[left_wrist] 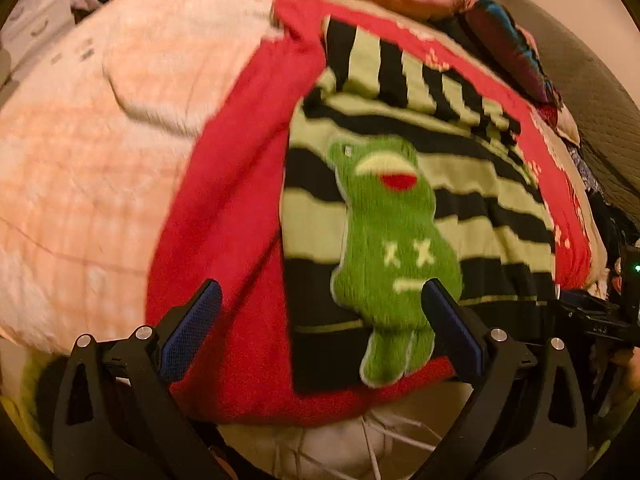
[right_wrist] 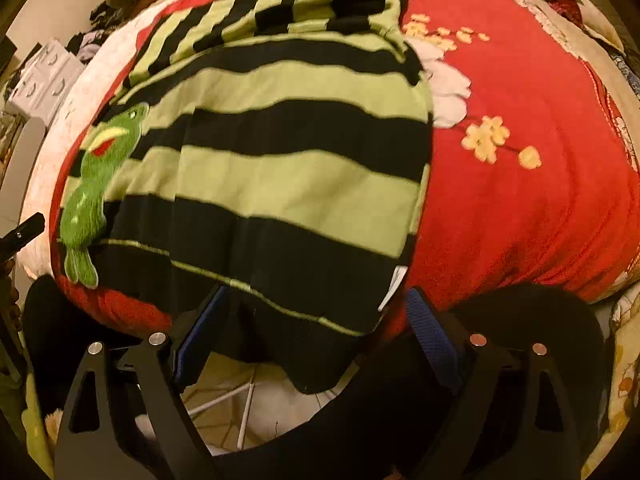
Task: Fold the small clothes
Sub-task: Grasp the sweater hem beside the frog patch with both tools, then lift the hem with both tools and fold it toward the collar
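Hovering both tools over the striped sweater (right_wrist: 280,168), I keep my left gripper (left_wrist: 320,328) and right gripper (right_wrist: 316,320) wide, nothing between the pads. It lies flat on the red blanket (right_wrist: 520,200), filling the centre of both views, with the frog patch (left_wrist: 392,248) at lower centre of the left view. Judged soft, light and limp; pinch the bottom hem (right_wrist: 280,300) at its corners.

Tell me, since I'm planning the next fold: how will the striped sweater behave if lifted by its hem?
The striped sweater looks like soft knit, so it would probably sag and drape. Its hem already droops over the red blanket, suggesting floppiness. The frog patch may weigh one side slightly.
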Motion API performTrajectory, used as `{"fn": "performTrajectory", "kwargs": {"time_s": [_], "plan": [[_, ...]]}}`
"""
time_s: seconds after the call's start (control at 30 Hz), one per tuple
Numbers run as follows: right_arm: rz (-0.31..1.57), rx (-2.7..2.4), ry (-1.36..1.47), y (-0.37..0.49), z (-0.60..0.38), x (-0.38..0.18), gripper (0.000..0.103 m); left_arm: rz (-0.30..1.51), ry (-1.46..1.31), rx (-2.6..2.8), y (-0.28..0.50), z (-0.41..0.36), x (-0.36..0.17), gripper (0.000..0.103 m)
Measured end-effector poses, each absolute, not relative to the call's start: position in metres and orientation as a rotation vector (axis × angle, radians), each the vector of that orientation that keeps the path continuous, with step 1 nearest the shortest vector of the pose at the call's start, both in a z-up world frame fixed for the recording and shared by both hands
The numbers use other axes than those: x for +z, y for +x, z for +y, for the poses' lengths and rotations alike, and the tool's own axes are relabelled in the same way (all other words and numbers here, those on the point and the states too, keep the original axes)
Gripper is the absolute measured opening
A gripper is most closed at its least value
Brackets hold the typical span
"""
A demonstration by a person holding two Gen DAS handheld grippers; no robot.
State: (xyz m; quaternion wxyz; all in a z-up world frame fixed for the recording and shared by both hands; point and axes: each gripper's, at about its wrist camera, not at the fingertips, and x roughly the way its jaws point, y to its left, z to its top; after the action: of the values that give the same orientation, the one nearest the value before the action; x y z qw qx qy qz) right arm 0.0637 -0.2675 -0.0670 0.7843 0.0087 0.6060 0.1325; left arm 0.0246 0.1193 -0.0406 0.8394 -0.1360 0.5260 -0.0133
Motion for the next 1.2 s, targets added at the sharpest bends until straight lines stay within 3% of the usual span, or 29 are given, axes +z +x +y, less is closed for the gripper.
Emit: {"fn": "performTrajectory", "kwargs": {"time_s": [0.4, 0.5, 0.57, 0.63, 0.77, 1.0, 1.13, 1.2], "plan": [[1.356, 0.29, -0.023, 0.062, -0.261, -0.078, 0.088, 1.216, -0.244, -0.054, 0.022, 0.105, -0.069, 0.093], [1.353, 0.292, -0.003, 0.064, -0.263, -0.077, 0.088, 1.228, -0.264, -0.067, 0.021, 0.104, -0.075, 0.083], [1.358, 0.292, -0.008, 0.067, -0.263, -0.079, 0.088, 1.218, -0.264, -0.093, 0.022, 0.101, -0.075, 0.065], [1.382, 0.309, -0.016, 0.071, -0.259, -0.087, 0.087, 1.209, -0.256, -0.111, 0.022, 0.096, -0.073, 0.055], [1.406, 0.319, 0.003, 0.075, -0.26, -0.093, 0.072, 1.213, -0.233, -0.114, 0.023, 0.092, -0.075, 0.049], [1.356, 0.336, 0.128, 0.071, -0.281, -0.081, 0.035, 1.212, -0.272, -0.117, 0.025, 0.093, -0.078, 0.048], [1.284, 0.402, 0.159, 0.065, -0.283, -0.062, 0.018, 1.162, -0.261, -0.129, 0.023, 0.092, -0.067, 0.009], [1.241, 0.44, 0.164, 0.064, -0.281, -0.055, 0.016, 1.144, -0.28, -0.137, 0.023, 0.094, -0.063, 0.006]]}}
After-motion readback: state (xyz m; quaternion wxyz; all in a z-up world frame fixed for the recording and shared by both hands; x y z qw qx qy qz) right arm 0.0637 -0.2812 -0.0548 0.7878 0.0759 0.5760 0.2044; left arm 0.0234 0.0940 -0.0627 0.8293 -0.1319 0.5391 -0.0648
